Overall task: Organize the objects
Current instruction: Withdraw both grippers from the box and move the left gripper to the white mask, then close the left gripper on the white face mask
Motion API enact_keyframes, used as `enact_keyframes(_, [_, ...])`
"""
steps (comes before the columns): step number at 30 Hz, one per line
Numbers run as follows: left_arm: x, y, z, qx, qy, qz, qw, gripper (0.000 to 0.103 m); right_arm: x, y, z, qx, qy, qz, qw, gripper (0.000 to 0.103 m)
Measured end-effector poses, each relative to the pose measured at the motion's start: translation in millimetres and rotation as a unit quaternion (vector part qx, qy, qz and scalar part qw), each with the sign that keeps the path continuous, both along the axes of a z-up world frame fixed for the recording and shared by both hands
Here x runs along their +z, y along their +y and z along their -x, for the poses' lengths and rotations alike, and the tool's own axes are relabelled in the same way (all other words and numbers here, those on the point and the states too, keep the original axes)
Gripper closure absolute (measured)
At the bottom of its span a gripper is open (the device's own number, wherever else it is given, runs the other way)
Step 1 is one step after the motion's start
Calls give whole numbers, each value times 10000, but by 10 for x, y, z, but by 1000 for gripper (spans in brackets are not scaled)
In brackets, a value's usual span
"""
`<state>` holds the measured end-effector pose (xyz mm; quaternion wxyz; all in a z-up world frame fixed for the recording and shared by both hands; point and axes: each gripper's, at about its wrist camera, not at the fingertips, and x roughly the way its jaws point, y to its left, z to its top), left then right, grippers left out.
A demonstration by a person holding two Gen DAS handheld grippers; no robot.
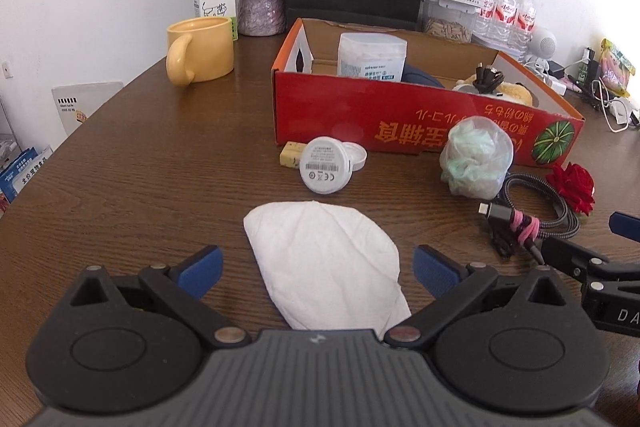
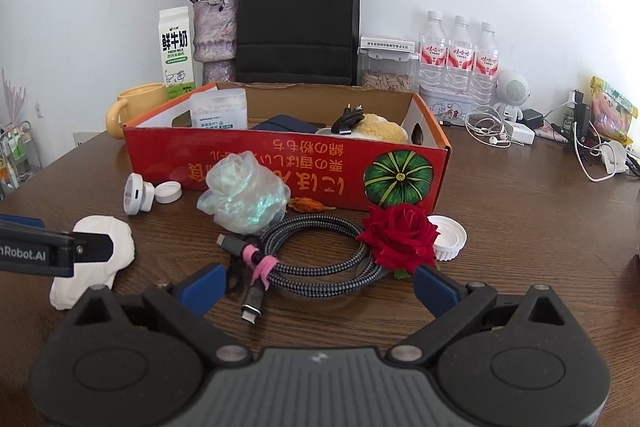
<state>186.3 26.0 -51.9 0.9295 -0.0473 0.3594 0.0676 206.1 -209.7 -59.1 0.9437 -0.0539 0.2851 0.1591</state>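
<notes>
Left wrist view: crumpled white tissue flat on brown table, between spread-apart left tool fingers.

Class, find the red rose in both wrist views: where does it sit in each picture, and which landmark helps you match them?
Left wrist view: red rose at far right, beside the coiled braided cable.
Right wrist view: rose lower centre, over the cable's right end.
Shared landmark: the red cardboard box behind it.

Left tool and right tool gape wide.
</notes>
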Motion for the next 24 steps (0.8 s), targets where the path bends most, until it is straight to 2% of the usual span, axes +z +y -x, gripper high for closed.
enact_keyframes(2, [-80,-13,-39,14,183,-32,9998,0,-19,4,-10,0,45,14,10000,2])
enact_keyframes(4, [-132,-54,-45,43,146,-235,9996,0,-35,9,-21,4,79,22,10000,2])
enact_keyframes(17, [-179,-19,-65,-21,-193,-267,9995,0,-90,30,-262,14,309,45,9995,2])
enact_keyframes(24, [-179,-7,-80,-56,-196,-253,9995,0,-109,163,-494,196,401,164,9989,0])
